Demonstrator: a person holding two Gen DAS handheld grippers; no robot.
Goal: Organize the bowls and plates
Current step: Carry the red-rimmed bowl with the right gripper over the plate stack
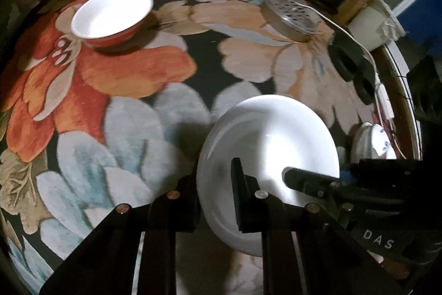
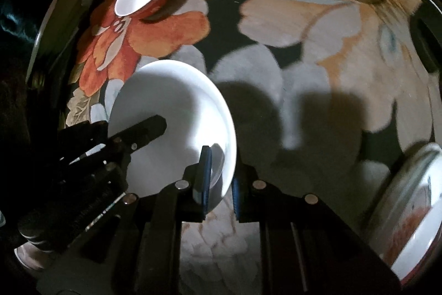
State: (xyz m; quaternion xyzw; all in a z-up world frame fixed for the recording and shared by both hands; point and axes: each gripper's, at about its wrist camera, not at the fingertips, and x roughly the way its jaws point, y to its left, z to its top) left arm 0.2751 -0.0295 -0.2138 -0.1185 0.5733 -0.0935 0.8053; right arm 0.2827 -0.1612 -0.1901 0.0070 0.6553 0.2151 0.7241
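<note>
Both grippers pinch same white plate [image 1: 265,145], opposite rims, plate tilted above floral cloth [image 1: 132,90], near its front edge. Left gripper [image 1: 218,198] jaws clamped on left rim; right gripper [image 2: 221,179] clamped on right rim. Red bowl [image 1: 112,15] upright, far-left area. Patterned dish [image 2: 414,201] at right edge, probably tilted; blurred.

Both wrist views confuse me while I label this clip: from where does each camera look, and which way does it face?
Left wrist: sits on the left gripper, looking steeply down at the floral cloth; its fingers clamp the white plate; the right gripper enters at right.
Right wrist: sits on the right gripper, looking steeply down; it clamps the plate's opposite rim; the left gripper enters at left.
Shared: the plate, the red bowl, the round tin.
</note>
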